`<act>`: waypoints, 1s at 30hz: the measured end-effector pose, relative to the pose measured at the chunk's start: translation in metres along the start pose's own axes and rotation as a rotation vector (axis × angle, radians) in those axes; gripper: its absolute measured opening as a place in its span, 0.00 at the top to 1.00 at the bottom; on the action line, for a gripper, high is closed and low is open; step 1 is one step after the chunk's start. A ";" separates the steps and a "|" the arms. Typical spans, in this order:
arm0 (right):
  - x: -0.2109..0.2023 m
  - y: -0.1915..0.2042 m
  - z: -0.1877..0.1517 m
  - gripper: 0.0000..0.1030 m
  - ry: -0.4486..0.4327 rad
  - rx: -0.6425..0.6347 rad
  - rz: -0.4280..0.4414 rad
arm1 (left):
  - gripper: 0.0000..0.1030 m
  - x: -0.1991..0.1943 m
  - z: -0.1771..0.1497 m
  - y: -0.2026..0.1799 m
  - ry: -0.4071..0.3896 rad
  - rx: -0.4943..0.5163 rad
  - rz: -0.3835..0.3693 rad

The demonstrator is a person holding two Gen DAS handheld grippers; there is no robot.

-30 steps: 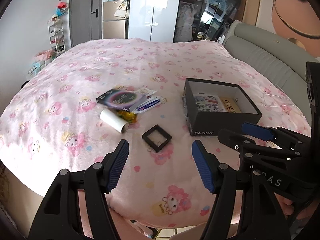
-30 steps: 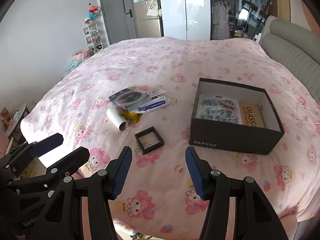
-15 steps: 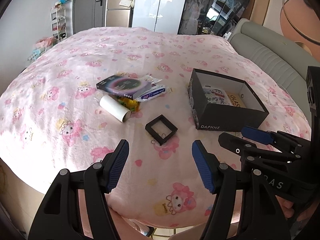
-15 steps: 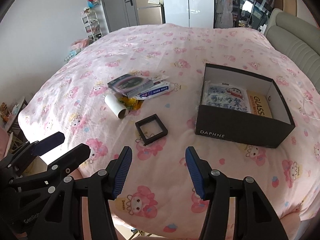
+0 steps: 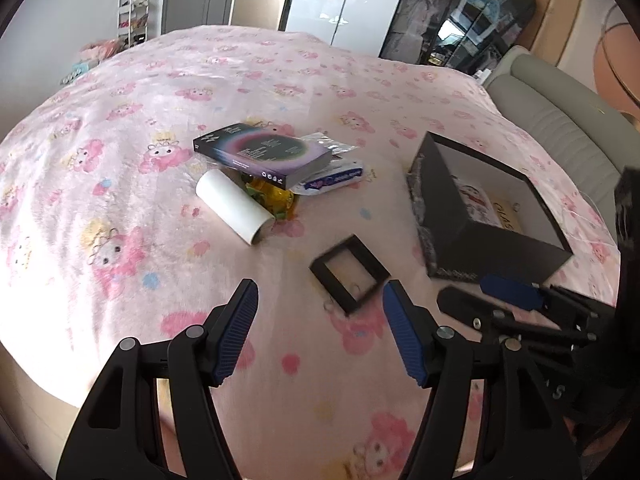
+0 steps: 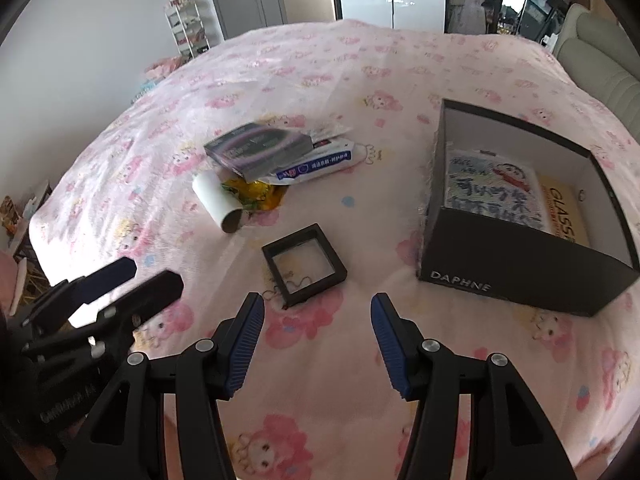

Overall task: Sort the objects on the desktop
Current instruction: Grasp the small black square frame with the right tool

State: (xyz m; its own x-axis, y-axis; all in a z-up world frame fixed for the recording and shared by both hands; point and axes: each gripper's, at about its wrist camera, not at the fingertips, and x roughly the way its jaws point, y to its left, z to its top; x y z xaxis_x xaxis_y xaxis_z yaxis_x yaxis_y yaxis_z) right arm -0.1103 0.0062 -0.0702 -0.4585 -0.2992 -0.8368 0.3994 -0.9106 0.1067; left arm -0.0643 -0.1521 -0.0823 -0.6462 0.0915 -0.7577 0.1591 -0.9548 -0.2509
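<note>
A small black square frame case (image 5: 349, 273) (image 6: 304, 265) lies on the pink bedspread just ahead of both grippers. A white roll (image 5: 234, 207) (image 6: 215, 201), a dark purple book (image 5: 262, 154) (image 6: 258, 149), a blue-white packet (image 5: 330, 178) (image 6: 316, 165) and a yellow wrapper (image 5: 272, 198) (image 6: 252, 192) lie in a pile behind it. An open black box (image 5: 486, 216) (image 6: 520, 256) marked DAPHNE stands to the right with flat items inside. My left gripper (image 5: 320, 334) and right gripper (image 6: 317, 342) are both open and empty, above the bed's near edge.
The pink cartoon-print bedspread (image 5: 160, 92) covers the whole bed. A grey padded headboard (image 5: 560, 120) runs along the right. Wardrobes and a door stand beyond the far edge, and a shelf rack (image 6: 188, 28) at the far left.
Both grippers have moved forward and lower toward the bed, so the frame case, the pile and the box look larger and nearer. Both stayed open.
</note>
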 end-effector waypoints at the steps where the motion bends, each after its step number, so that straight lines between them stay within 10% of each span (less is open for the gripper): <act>1: 0.007 -0.001 0.002 0.50 0.006 -0.002 0.000 | 0.37 0.007 0.003 0.003 0.003 -0.007 -0.001; 17: 0.129 -0.025 0.018 0.50 0.179 0.029 -0.019 | 0.45 0.138 0.009 0.024 0.186 -0.098 -0.081; 30: 0.083 -0.017 -0.008 0.72 0.156 -0.006 0.074 | 0.66 0.117 -0.011 -0.006 0.228 -0.056 -0.158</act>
State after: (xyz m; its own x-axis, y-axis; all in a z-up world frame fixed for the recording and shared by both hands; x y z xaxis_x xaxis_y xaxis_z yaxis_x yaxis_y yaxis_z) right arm -0.1489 -0.0006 -0.1461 -0.2990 -0.3169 -0.9001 0.4319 -0.8860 0.1684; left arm -0.1324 -0.1326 -0.1759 -0.4824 0.3054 -0.8210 0.1149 -0.9071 -0.4049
